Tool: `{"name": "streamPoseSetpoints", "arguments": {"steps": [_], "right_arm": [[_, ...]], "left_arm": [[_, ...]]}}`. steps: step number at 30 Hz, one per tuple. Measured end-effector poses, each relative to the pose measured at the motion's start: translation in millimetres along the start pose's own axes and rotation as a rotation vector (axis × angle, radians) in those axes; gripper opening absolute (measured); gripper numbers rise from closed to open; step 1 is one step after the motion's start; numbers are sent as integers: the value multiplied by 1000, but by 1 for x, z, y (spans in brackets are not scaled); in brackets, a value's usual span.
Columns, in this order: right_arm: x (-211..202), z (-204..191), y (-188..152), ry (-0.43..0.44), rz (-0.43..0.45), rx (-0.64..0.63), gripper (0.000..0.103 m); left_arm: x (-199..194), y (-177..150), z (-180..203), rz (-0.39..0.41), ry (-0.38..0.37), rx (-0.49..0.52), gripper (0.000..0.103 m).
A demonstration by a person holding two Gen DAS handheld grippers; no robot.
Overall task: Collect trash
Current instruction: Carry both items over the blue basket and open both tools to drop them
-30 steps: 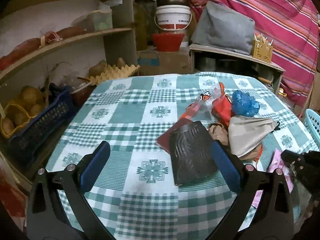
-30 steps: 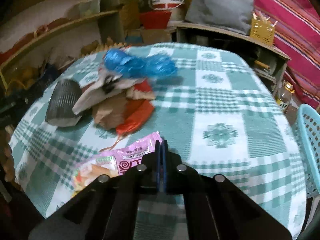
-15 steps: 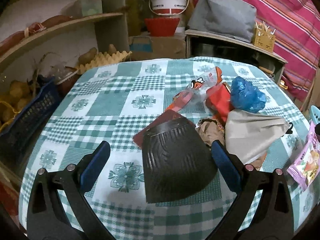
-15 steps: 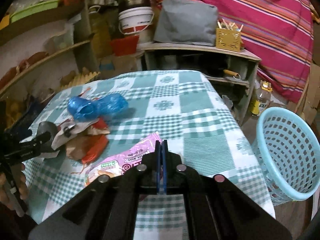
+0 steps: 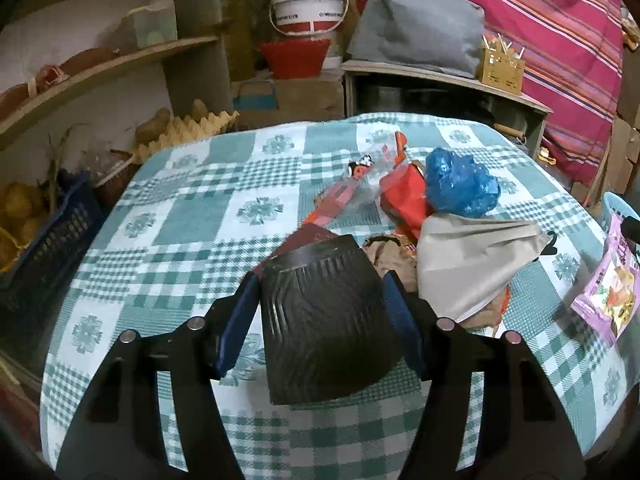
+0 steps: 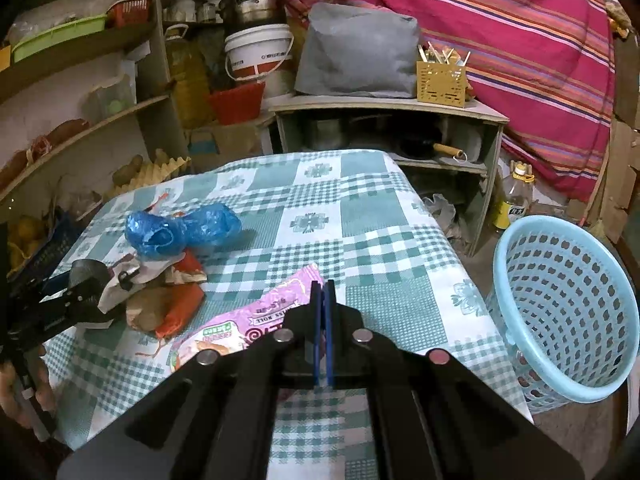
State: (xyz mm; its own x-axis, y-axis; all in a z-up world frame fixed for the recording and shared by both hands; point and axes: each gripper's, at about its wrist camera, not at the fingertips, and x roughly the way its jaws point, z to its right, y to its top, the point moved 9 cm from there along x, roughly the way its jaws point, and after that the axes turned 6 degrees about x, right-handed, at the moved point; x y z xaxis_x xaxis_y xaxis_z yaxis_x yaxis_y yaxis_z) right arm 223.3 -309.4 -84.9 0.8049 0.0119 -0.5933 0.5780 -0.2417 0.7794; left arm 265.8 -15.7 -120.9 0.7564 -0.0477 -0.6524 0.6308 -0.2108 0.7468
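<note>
Left gripper [image 5: 322, 300]: its blue pads are pressing both sides of the black cup [image 5: 326, 320], holding it; the cup is lying on its side, wide mouth toward the camera, over the near middle of the desk [image 5: 192, 216].
Right gripper [image 6: 323, 292]: its pads are closing flat together on the near edge of the pink wrapper [image 6: 240, 324], pinching it; the wrapper is hanging out to the left of the pads above the desk's near right part.
Trash pile: a grey bag [image 5: 472, 260] is lying just right of the cup, touching a brown paper scrap [image 5: 390, 256] and a red wrapper [image 5: 404, 196]; a blue bag [image 5: 460, 190] is sitting at the far side of the pile, against the red wrapper.
Further item: a clear wrapper [image 5: 356, 188] with red print is lying far left of the pile.
Basket [image 6: 568, 312]: light blue, perforated, standing on the floor to the right of the desk, mouth tilting toward the desk; whether anything is lying inside, I cannot tell.
Desk cover: a green and white checked cloth is covering the whole top.
Surroundings: a white bucket [image 5: 308, 10] is standing on stacked goods beyond the far edge; a shelf [image 5: 104, 68] is running along the left.
</note>
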Motion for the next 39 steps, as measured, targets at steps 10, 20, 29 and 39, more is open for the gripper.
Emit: {"name": "streamPoseSetpoints", "arguments": {"steps": [10, 20, 29, 39], "right_arm": [[-23, 22, 17, -4, 63, 48, 2], [-74, 70, 48, -64, 171, 95, 2], [-114, 142, 78, -139, 236, 170, 2], [-126, 220, 84, -225, 273, 272, 2]], "left_arm": [[-47, 14, -10, 89, 29, -37, 62], [-95, 50, 30, 201, -28, -16, 62], [-112, 83, 101, 261, -105, 39, 62], [-100, 100, 182, 270, -211, 98, 62]]}}
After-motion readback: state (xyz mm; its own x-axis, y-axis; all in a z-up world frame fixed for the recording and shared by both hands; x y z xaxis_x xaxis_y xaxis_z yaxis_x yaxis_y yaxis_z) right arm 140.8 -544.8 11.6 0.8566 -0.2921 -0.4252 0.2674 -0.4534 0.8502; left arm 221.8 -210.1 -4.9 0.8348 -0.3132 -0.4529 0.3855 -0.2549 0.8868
